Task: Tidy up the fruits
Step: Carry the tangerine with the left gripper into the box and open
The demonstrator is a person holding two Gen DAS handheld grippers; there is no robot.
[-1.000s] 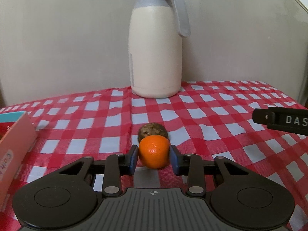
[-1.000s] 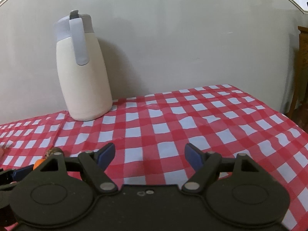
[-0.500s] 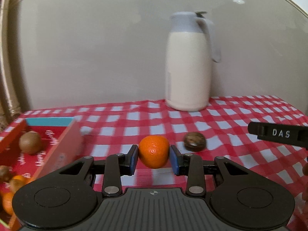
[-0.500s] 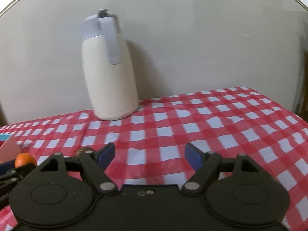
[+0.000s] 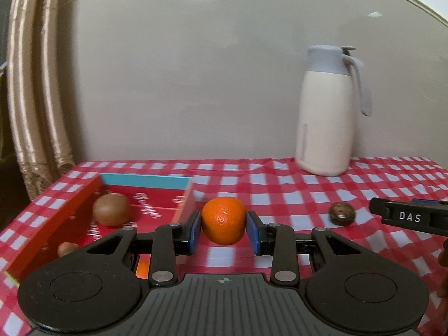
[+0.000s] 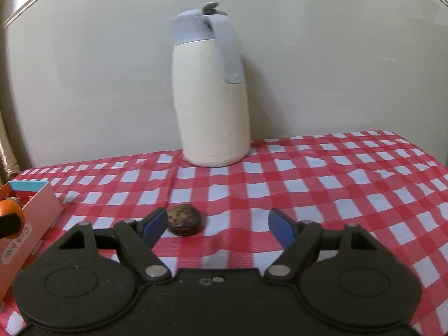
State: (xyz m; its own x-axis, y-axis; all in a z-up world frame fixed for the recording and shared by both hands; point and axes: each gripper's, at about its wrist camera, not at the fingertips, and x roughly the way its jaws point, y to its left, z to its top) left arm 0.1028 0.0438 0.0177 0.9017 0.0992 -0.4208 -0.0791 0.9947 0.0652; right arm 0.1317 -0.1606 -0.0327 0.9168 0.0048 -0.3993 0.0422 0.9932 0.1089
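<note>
My left gripper (image 5: 223,229) is shut on an orange mandarin (image 5: 223,219) and holds it above the cloth, just right of the red fruit box (image 5: 81,204). The box holds a brown kiwi (image 5: 111,209), a small brown fruit (image 5: 67,248) and an orange fruit partly hidden behind my fingers. A dark wrinkled fruit (image 5: 342,214) lies on the cloth to the right; it also shows in the right wrist view (image 6: 184,220). My right gripper (image 6: 217,225) is open and empty, with its left fingertip beside that dark fruit.
A tall cream jug with a grey lid and handle (image 6: 212,98) stands at the back against the wall. The red-and-white checked cloth (image 6: 336,184) covers the table. A curtain (image 5: 36,112) hangs at the far left. The box corner (image 6: 33,210) shows at the right view's left edge.
My left gripper has lifted the mandarin and swung left toward the red box, which has come into full view. My right gripper has turned left, bringing the dark fruit between its fingers' line.
</note>
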